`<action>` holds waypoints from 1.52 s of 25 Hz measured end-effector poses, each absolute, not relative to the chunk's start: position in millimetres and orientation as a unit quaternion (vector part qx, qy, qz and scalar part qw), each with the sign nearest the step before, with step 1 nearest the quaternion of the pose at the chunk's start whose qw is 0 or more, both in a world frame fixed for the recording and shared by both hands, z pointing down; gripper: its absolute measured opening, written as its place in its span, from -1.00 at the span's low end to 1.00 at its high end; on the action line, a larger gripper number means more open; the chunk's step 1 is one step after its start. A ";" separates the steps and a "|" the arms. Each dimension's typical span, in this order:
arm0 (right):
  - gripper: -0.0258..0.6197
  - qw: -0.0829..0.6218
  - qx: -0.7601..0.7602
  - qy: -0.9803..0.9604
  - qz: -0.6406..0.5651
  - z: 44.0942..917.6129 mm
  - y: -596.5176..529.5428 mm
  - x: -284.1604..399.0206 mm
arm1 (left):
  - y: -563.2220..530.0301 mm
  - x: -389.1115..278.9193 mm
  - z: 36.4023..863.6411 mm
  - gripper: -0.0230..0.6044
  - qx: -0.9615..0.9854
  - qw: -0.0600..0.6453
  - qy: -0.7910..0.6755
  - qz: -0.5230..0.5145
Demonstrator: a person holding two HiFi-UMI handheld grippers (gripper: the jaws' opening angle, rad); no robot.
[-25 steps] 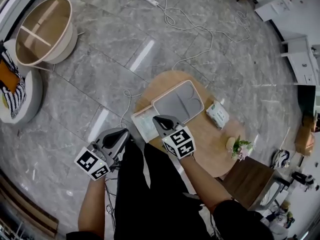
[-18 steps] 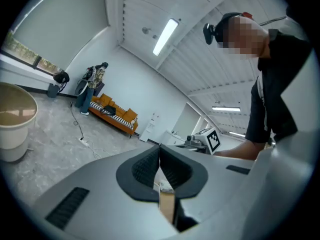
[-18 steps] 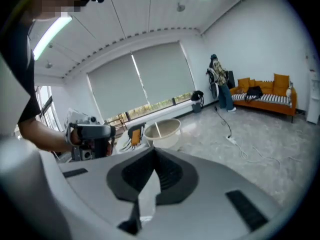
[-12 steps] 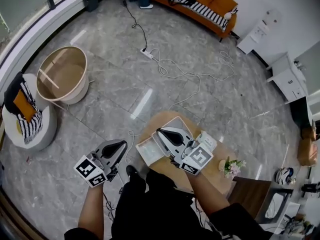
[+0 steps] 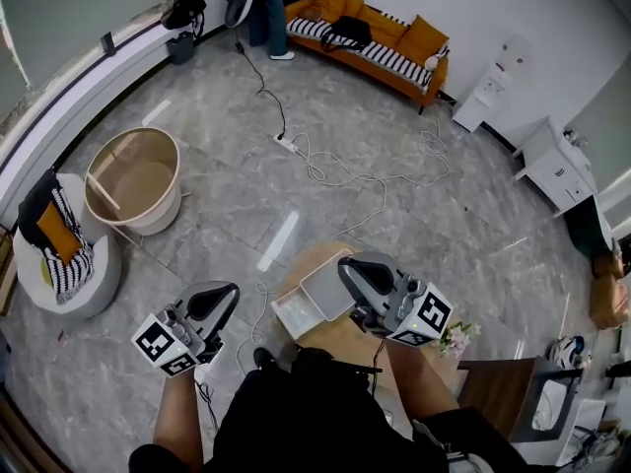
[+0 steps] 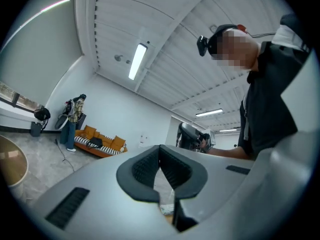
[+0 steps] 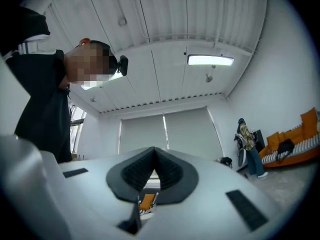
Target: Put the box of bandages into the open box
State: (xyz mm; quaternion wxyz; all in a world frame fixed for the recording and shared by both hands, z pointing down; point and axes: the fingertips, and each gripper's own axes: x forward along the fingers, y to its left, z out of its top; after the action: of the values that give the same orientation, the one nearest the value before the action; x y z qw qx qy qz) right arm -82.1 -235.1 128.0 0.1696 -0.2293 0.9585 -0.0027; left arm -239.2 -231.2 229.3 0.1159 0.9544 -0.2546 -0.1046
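The floor (image 5: 227, 136) is gleaming like polished grey stone, throwing back a bright streak of light. The round table (image 5: 335, 335) is showing a matt, pale wood top. The left gripper (image 6: 160, 149) and right gripper (image 7: 154, 151) are wearing smooth, matt grey plastic shells, their pads (image 6: 145, 171) looking like black ribbed rubber. The sofa (image 5: 380, 39) is showing orange cloth, and the round tub (image 5: 133, 180) is showing bare light wood inside

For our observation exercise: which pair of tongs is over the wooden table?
The right tongs, above the round table; the left tongs hang over grey floor.
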 end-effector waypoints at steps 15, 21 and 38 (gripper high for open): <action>-0.89 0.120 -0.165 0.979 -0.015 160.1 -141.0 -52.1 | -145.9 -201.5 200.5 -0.87 0.957 0.098 -0.232 -0.143; -0.89 0.103 -0.143 0.984 -0.018 174.3 -69.3 -14.7 | -75.4 -156.1 197.5 -0.87 0.958 0.081 -0.242 -0.132; -0.89 0.118 -0.131 0.982 -0.074 203.5 120.2 71.3 | 127.1 -63.6 210.7 -0.87 0.958 0.100 -0.247 -0.105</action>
State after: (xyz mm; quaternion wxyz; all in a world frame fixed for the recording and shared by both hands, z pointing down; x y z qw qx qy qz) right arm 71.3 120.2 203.5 0.1182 -0.1308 0.9816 -0.0737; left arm -63.6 127.1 210.7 0.0996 0.9582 -0.2468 -0.1046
